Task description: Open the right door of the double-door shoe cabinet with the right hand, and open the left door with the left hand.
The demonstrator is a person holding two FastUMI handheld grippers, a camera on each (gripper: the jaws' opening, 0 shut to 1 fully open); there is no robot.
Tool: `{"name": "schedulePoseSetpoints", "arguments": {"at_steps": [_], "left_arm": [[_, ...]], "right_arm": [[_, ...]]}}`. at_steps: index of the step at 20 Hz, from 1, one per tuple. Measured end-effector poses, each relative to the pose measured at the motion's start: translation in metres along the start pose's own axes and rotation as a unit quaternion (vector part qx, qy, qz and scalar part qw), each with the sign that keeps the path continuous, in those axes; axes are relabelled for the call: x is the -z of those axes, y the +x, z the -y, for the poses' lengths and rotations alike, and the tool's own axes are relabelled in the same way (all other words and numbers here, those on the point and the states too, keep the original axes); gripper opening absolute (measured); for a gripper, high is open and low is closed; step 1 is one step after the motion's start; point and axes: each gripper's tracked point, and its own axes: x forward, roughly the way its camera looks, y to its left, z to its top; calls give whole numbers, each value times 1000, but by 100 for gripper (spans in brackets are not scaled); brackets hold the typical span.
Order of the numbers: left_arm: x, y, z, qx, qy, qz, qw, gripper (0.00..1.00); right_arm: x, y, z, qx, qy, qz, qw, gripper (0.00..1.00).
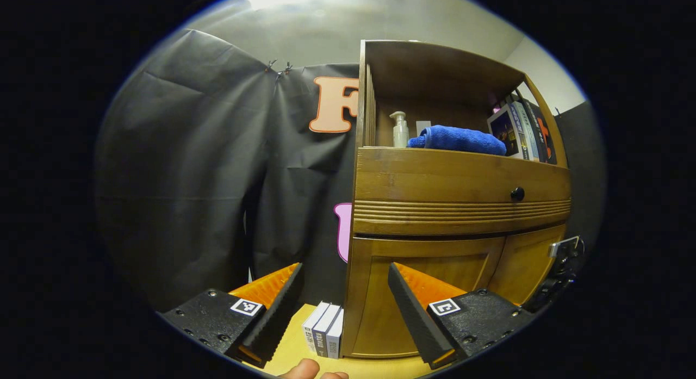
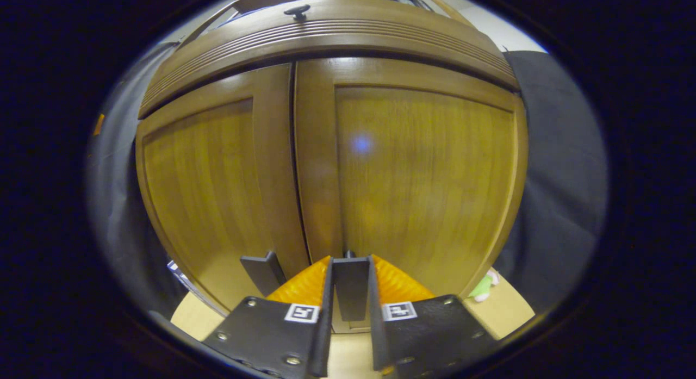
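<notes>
The wooden shoe cabinet [image 1: 462,178] stands to the right in the left gripper view, its two lower doors closed. My left gripper [image 1: 343,270] is open, held back from the cabinet's front left corner, nothing between its fingers. In the right gripper view the left door [image 2: 217,188] and right door [image 2: 424,178] meet at a centre seam. A dark flat handle [image 2: 350,286] on the right door sits between my right gripper's [image 2: 350,259] fingers, which are shut on it. The left door's handle [image 2: 263,273] stands free beside it. The right gripper [image 1: 563,265] also shows at the right door.
Above the doors is a drawer with a dark knob [image 1: 517,193]. The open shelf holds a pump bottle [image 1: 400,130], a blue towel [image 1: 459,138] and books [image 1: 524,131]. Boxes [image 1: 324,335] stand on the table left of the cabinet. A green object [image 2: 483,288] lies at its right.
</notes>
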Motion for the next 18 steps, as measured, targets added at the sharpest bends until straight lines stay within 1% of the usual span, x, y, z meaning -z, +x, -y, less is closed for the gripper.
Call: {"name": "schedulePoseSetpoints", "arguments": {"at_steps": [5, 6, 7, 9, 10, 14, 18], "left_arm": [[-4, -9, -12, -16, 8, 3, 1000, 96], [-6, -11, -13, -18, 9, 3, 1000, 96], [-7, -14, -14, -20, 11, 4, 1000, 96], [-9, -17, -16, -25, 12, 6, 1000, 96], [-10, -18, -16, -25, 12, 7, 1000, 92], [-11, -22, -11, -22, 13, 6, 1000, 92], [-8, -24, 3, -8, 10, 2, 1000, 92]], "right_arm": [[0, -12, 5, 20, 10, 14, 1000, 26], [0, -14, 5, 23, 13, 15, 1000, 29], [0, -17, 7, 24, 17, 16, 999, 26], [1, -22, 10, 29, 22, 19, 999, 26], [2, -24, 10, 32, 20, 21, 999, 26], [1, -29, 12, 30, 23, 21, 999, 26], [-5, -34, 13, 27, 25, 22, 999, 26]]}}
